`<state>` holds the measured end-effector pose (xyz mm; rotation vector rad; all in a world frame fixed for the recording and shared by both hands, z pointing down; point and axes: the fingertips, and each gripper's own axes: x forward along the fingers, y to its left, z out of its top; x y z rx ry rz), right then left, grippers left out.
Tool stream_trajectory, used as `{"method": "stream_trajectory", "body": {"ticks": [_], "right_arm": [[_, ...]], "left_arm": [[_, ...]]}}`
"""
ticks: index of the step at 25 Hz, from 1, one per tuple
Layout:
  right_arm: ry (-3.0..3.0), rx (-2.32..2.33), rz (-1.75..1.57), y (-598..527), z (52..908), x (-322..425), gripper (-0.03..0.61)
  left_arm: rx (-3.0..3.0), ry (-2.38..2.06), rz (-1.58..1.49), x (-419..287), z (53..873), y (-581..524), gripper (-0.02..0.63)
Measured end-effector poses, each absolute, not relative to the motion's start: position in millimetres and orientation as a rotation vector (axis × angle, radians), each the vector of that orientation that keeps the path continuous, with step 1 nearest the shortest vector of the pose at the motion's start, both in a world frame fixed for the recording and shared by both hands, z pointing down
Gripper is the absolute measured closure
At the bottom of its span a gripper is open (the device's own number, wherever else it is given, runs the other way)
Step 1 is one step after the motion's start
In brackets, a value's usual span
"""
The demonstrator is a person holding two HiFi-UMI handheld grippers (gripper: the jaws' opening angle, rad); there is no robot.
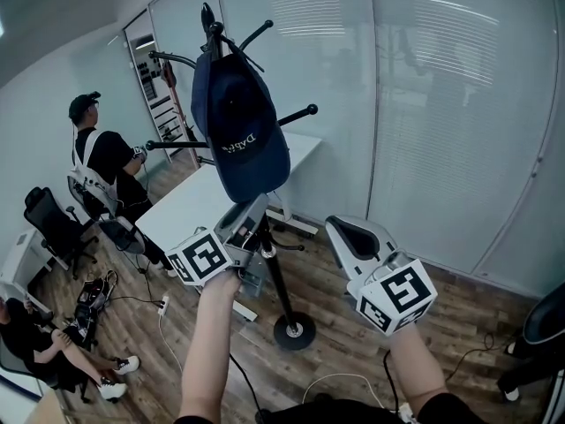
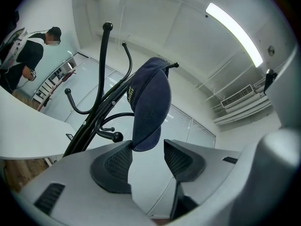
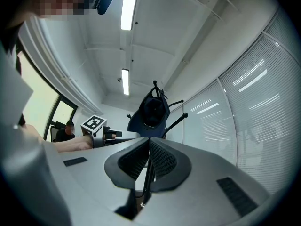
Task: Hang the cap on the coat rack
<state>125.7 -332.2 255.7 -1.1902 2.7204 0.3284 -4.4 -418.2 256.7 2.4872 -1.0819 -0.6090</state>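
Your left gripper [image 2: 148, 154] is open just below the soft dark blue cap [image 1: 240, 126]. The cap hangs on the black metal coat rack [image 1: 279, 283]. Its pale letters are too blurry to read. Your right gripper [image 3: 149, 142] is closed and empty.

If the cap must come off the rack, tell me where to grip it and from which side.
Best grip the brim of the cap: it hangs lowest, a thin flap clear of the coat rack hooks. Come from below with the left tongs, which stand open at its lower edge.
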Motion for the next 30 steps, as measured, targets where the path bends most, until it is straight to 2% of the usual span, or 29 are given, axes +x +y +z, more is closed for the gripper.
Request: {"method": "stream_trajectory", "body": {"ticks": [20,30], "right_arm": [[2.741,-1.202,0.280,-322,273,122,0.546],[2.717,-1.268,0.265,-294,267,89,0.546]], "left_arm": [[2.478,-1.057,-0.551,4,281,-401,0.400],[2.546,-0.993,-0.504,-14,273,-363,0.440]]}}
